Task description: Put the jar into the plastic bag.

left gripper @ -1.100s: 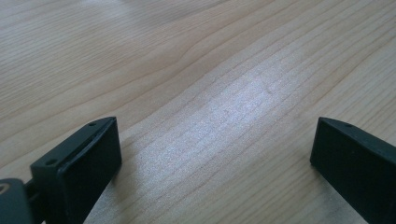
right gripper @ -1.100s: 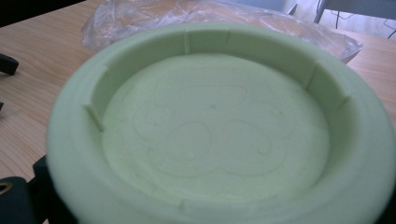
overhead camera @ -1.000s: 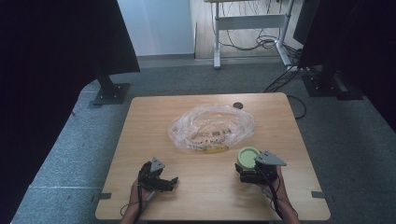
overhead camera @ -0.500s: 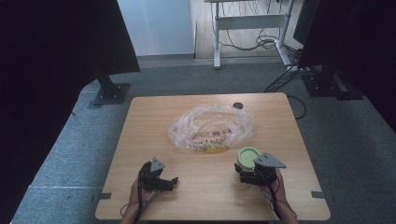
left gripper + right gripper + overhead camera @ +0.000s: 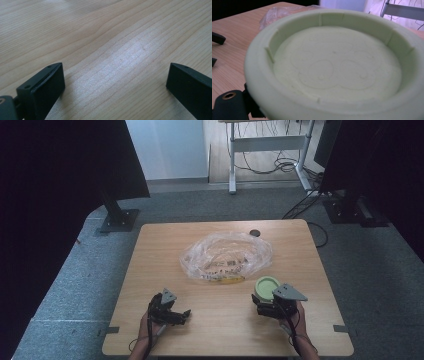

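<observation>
A pale green round lid [image 5: 266, 286] [image 5: 334, 67] with a raised rim sits between the jaws of my right gripper [image 5: 264, 297] near the table's front right, hollow side up. Its inside has a faint embossed figure. One black finger [image 5: 227, 105] shows under the lid's edge. A crumpled clear plastic bag [image 5: 227, 256] lies in the middle of the wooden table [image 5: 160, 245], with printed and yellow contents inside. My left gripper [image 5: 184, 316] [image 5: 115, 75] rests low at the front left, its jaws wide open over bare wood.
A small black disc [image 5: 255, 233] lies near the table's far edge. Black stand bases [image 5: 119, 220] flank the table on grey carpet. A desk frame with cables [image 5: 265, 150] stands behind.
The right gripper has tilted very slightly with the lid in it. The left gripper and the bag have stayed put.
</observation>
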{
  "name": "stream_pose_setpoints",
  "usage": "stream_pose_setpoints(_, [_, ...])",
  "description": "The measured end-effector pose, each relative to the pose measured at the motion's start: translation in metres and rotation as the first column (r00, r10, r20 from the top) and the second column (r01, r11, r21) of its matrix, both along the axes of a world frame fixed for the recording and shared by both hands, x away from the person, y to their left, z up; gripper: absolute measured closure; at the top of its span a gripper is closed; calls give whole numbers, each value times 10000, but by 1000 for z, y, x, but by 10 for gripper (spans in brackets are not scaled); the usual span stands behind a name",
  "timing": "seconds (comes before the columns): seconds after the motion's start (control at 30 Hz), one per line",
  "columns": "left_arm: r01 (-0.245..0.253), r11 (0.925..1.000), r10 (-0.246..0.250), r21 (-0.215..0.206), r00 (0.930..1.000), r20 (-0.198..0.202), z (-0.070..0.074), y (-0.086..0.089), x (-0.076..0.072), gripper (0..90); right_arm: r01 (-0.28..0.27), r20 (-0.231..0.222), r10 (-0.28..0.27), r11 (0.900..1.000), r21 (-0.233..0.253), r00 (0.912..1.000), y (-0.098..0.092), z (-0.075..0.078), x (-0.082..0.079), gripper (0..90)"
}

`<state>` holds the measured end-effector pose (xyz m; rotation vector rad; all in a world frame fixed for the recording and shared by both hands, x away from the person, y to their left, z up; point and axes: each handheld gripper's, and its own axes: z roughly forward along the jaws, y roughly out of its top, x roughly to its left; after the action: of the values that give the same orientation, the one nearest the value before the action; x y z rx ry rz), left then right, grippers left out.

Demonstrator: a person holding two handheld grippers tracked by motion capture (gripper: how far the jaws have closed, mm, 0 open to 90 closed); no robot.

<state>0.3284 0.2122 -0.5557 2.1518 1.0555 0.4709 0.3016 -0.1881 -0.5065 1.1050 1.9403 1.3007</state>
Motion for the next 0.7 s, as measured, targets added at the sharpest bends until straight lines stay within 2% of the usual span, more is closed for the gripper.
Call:
stream_pose_setpoints(0.33, [-26, 10000, 26, 0, 10000, 2, 0, 0, 0, 15, -175, 168, 176, 9998, -45, 9997, 4, 12, -4, 111])
stream_pose_setpoints(0.7, [-38, 10000, 38, 0, 10000, 3, 0, 0, 0, 15, -190, 329, 188, 9998, 56, 9993, 10, 21, 2, 111])
